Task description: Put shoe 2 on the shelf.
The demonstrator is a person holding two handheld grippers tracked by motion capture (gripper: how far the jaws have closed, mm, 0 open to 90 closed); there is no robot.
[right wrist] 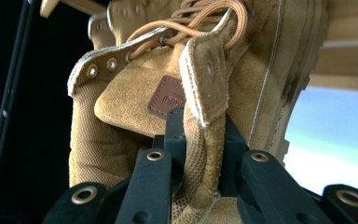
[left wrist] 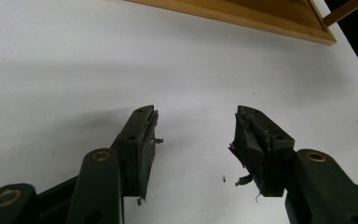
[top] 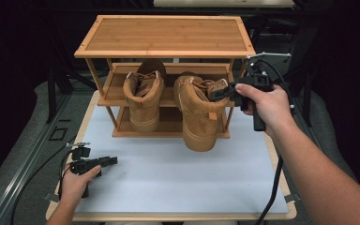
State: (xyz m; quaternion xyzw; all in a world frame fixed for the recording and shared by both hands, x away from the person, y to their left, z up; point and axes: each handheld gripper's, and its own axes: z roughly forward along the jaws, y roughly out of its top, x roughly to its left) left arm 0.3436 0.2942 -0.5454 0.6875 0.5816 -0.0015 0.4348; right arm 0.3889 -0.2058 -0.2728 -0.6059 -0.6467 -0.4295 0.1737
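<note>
Right tongs (top: pixel 222 91) pinch a tan boot's collar (right wrist: pixel 200 140), carrying the boot (top: pixel 199 115) at the shoe rack's (top: pixel 164 35) middle shelf, probably seating it next; left tongs (left wrist: pixel 193 140), spread, rest at the counter's (top: pixel 178 173) near-left corner.

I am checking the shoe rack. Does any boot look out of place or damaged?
Yes. The right boot hangs tilted at the rack's front, not seated on a shelf beside the left boot; the right claw pinches its collar. The left claw's pads look frayed.

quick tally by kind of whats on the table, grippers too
boots: 2
rack: 1
grippers: 2, left open, right shut on one boot's collar
total: 5
</note>
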